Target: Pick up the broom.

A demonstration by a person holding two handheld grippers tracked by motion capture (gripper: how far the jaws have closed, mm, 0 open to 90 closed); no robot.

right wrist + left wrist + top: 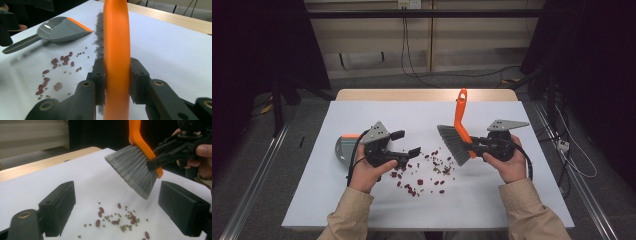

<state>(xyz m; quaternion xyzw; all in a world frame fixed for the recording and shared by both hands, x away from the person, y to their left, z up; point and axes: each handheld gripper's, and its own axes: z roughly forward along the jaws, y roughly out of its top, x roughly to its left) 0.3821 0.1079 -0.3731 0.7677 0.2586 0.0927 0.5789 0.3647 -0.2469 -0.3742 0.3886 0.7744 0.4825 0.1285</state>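
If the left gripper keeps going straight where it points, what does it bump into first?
Probably the brush's grey bristles, which hang straight ahead between the open left gripper jaws. The beans lie lower, on the table. Depth is hard to judge.

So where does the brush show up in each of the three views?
High view: the brush is right of centre, bristles down-left, orange handle pointing up, held by the right gripper.
Left gripper view: upper right, bristles hanging above the beans.
Right gripper view: centre, the orange handle stands upright, clamped between the jaws.
Shared landmark: the scattered beans on the white table.
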